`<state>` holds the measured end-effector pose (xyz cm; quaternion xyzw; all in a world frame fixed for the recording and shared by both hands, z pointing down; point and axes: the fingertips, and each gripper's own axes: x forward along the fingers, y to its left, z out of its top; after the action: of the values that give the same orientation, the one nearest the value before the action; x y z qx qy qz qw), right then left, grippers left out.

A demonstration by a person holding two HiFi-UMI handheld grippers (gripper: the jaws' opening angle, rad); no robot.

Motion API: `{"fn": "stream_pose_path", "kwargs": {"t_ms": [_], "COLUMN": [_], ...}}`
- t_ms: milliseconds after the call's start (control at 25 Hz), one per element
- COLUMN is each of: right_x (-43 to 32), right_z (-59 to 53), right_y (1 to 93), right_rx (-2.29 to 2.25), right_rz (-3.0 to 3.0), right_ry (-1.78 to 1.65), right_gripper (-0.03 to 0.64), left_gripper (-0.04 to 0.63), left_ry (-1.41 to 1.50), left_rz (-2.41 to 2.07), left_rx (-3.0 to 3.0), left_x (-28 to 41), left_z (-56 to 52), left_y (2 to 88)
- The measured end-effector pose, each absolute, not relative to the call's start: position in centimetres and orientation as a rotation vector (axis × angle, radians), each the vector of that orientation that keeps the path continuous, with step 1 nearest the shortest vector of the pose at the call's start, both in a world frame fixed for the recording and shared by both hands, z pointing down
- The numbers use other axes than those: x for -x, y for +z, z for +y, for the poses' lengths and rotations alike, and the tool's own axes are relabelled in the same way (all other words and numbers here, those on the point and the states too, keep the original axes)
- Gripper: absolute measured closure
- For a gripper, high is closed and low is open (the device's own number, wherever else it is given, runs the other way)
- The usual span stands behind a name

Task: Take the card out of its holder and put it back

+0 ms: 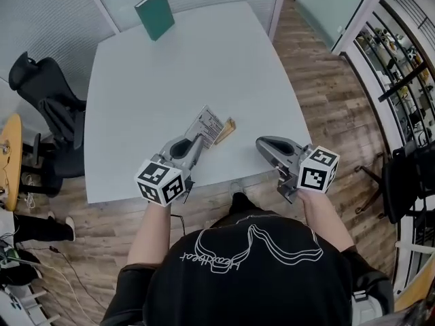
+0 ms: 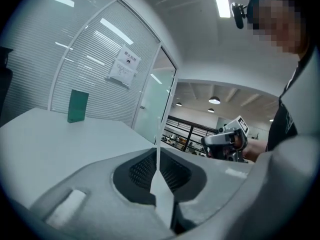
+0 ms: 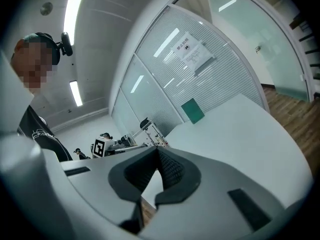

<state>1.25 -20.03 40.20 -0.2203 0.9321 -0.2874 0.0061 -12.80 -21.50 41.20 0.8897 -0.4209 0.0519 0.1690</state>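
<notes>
I held my left gripper (image 1: 198,140) low over the near edge of the pale grey table (image 1: 170,73). Its jaws were pinched on the thin white printed card (image 1: 206,124), with the small tan holder (image 1: 228,129) just beside it. My right gripper (image 1: 262,143) hung nearby, closed and empty.

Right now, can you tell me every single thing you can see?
table: one, white, in the middle of the wooden floor
green book: one, standing at the table's far end
card: one, white with print, near the table's front edge
tan piece: one, against the card's right side; cannot tell what it is
office chair: one, black, left of the table
paper notice: one, white, on the glass wall
shelves: black frame, far right
left gripper: one, grey, shut on the card
right gripper: one, grey, shut, holding nothing
</notes>
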Motion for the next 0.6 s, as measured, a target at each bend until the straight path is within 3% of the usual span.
{"fn": "stream_pose_path", "kwargs": {"t_ms": [240,600], "right_x": [0.8,2.4], "right_z": [-16.3,-10.4], "right_y": [38.0,36.6], "right_rx": [0.685,0.625], "right_rz": [3.041,3.021], "right_ry": [-0.7,-0.72], "right_gripper": [0.607,0.607], "left_gripper": [0.571,0.571], "left_ry": [0.082,0.03], "left_rz": [-1.199,-1.152], "left_rx": [-2.478,-2.482], "left_x": [12.9,12.7], "left_z": [-15.4,-7.8], "left_y": [38.4,36.7]}}
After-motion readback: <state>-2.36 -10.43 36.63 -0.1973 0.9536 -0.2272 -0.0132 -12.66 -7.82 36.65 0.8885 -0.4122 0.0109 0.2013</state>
